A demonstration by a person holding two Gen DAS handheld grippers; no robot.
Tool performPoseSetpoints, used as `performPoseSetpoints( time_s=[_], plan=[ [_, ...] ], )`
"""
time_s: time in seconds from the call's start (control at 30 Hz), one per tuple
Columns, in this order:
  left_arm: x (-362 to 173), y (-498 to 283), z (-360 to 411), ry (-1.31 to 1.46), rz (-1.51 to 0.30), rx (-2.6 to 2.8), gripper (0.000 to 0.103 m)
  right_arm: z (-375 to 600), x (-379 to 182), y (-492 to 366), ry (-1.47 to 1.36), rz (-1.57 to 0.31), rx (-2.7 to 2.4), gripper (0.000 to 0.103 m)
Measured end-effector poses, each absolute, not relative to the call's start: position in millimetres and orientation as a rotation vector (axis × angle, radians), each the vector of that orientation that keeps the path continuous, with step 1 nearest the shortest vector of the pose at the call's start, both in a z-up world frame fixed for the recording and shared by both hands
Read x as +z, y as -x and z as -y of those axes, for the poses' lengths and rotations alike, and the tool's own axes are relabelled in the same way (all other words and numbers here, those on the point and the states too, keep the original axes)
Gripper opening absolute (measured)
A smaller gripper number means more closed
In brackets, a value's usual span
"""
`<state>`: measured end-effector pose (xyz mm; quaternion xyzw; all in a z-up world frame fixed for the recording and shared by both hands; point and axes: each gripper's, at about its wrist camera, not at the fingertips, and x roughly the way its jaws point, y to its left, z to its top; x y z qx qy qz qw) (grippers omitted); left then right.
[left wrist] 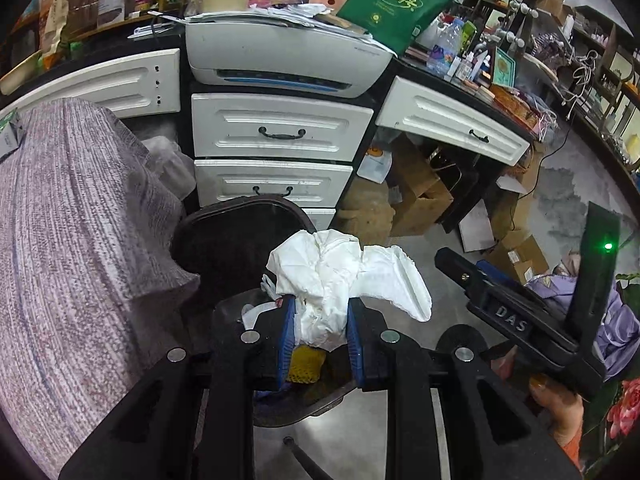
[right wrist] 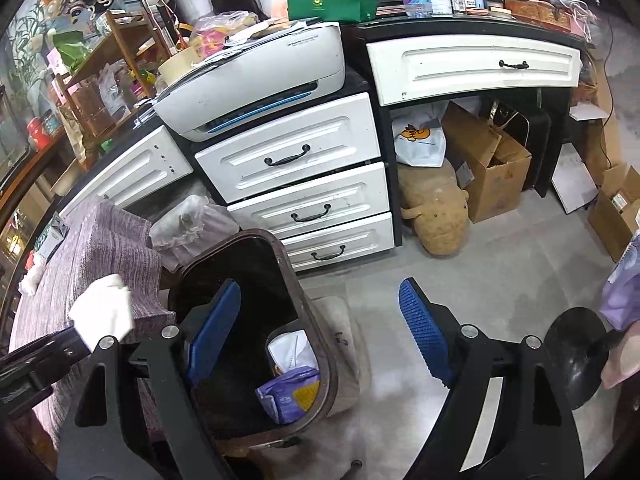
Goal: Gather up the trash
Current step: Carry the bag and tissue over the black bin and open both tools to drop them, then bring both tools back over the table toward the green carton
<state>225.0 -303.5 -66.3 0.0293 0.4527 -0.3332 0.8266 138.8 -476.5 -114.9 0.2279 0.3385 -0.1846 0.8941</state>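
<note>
A: What is hard to make out?

B: The left claw (left wrist: 322, 340) is pinching a crumpled white tissue (left wrist: 344, 276), which is hiding much of the dark bin (left wrist: 224, 236) below it.

A: And in the bin?

B: From the right wrist, the bin (right wrist: 308, 308) is holding white paper (right wrist: 292, 354) and a purple packet (right wrist: 288, 392); its near side is lying cut off behind the right claw (right wrist: 320, 324), which is standing spread and gripping nothing.
</note>
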Motion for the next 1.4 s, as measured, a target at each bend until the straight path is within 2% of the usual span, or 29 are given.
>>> performPoseSetpoints(
  time_s=[0.17, 0.27, 0.33, 0.4, 0.43, 0.5, 0.83, 1.4],
  plan=[
    [-77, -227, 314, -0.097, -0.981, -0.704, 0.024, 483, -117, -135, -0.489, -0.703, -0.396, 0.081],
    [-83, -230, 317, -0.099, -0.994, -0.702, 0.04, 486, -116, -135, -0.488, -0.702, -0.402, 0.081],
    [-86, -230, 320, -0.109, -0.999, -0.708, 0.062, 485, -115, -135, -0.489, -0.701, -0.406, 0.081],
    [-86, -228, 321, -0.12, -0.986, -0.695, 0.075, 487, -116, -136, -0.494, -0.704, -0.407, 0.081],
    [-86, -227, 321, -0.126, -0.98, -0.69, 0.08, 488, -117, -136, -0.498, -0.706, -0.406, 0.081],
    [-86, -226, 321, -0.134, -0.983, -0.692, 0.084, 488, -118, -137, -0.505, -0.707, -0.406, 0.081],
    [-65, -211, 298, -0.097, -0.938, -0.736, 0.095, 481, -123, -149, -0.505, -0.723, -0.367, 0.083],
    [-20, -209, 221, -0.001, -0.849, -0.668, 0.097, 408, -100, -197, -0.444, -0.704, -0.097, 0.084]
  ],
)
